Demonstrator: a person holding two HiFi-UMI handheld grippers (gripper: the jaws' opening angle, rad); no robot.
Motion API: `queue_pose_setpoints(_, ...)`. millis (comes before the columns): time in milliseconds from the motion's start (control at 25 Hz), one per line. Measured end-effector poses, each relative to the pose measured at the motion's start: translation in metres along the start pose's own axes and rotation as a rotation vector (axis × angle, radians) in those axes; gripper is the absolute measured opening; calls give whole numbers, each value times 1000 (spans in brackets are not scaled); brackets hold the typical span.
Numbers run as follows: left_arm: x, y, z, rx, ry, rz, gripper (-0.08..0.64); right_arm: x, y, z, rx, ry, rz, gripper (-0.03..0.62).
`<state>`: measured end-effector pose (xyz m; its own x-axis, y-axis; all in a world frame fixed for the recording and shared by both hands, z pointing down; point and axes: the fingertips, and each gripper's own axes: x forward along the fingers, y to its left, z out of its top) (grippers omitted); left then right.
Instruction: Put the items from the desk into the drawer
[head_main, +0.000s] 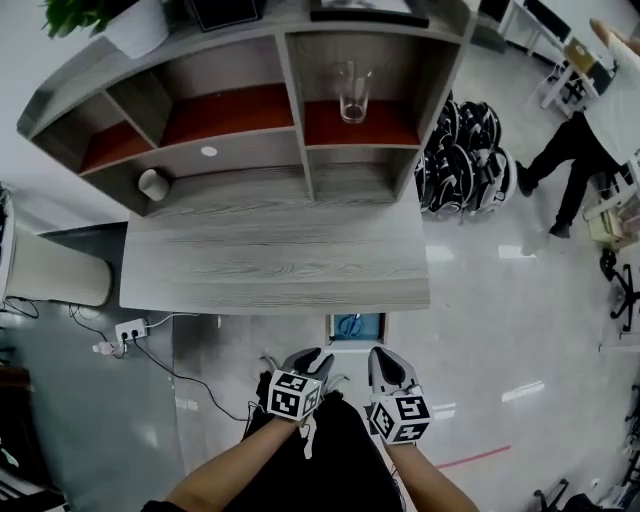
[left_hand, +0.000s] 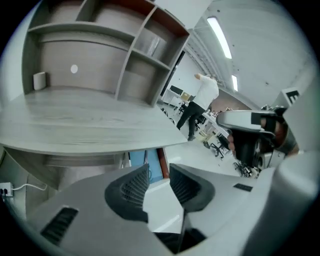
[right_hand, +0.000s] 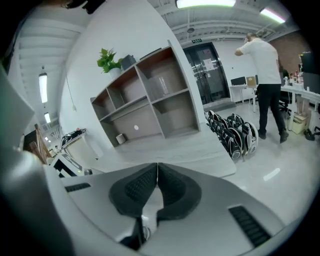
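Note:
The grey wooden desk (head_main: 270, 265) carries a shelf unit at its back. A small white cylinder (head_main: 153, 184) stands at the desk's back left, also seen as the white cylinder (left_hand: 39, 80) and the white cylinder (right_hand: 120, 138). A clear glass (head_main: 352, 92) stands in the upper right shelf compartment. Below the desk's front edge sits a blue-rimmed compartment (head_main: 355, 327); I cannot tell whether it is the drawer. My left gripper (head_main: 312, 360) (left_hand: 159, 170) is held low in front of the desk, its jaws slightly apart and empty. My right gripper (head_main: 385, 362) (right_hand: 157, 167) is beside it, shut on nothing.
A power strip (head_main: 130, 328) with cables lies on the floor at the left. A pile of black bags (head_main: 465, 160) sits right of the desk. A person (head_main: 590, 130) stands at the far right. A plant (head_main: 75, 12) tops the shelf unit.

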<state>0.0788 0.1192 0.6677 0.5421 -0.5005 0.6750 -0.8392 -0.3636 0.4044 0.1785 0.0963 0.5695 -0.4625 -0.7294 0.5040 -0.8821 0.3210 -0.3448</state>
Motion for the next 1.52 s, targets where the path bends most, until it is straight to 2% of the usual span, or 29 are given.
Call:
queue_pose_setpoints(200,-84,-8,41,-46,-163,11,36,-22,55,47,-79,-82,51,18)
queue_pose_setpoints(360,-131,-15,68,-64,-249,23,12,-30,92,69,-98,-118,96,18)
queue_pose_setpoints(480,-167,-21,94,-21,-351,59,12,-38,110,82,-94,-137,117,18)
queue_pose_setpoints(760,-234,-44,149,156,-574,168,12,-64,160,112,-161,-213,164,18)
queue_pose_setpoints(960,-261,-62,186,192,-700,185,12,-81,173,140,-233,-294,162,18)
queue_pose_setpoints(1160,-275,-79,206,240,-756,180,12,-100,180,167,-305,-391,123,17)
queue_pose_setpoints(1520,-277,-94,202,252,-765,155,12,-107,179,163,-315,-407,108,17)
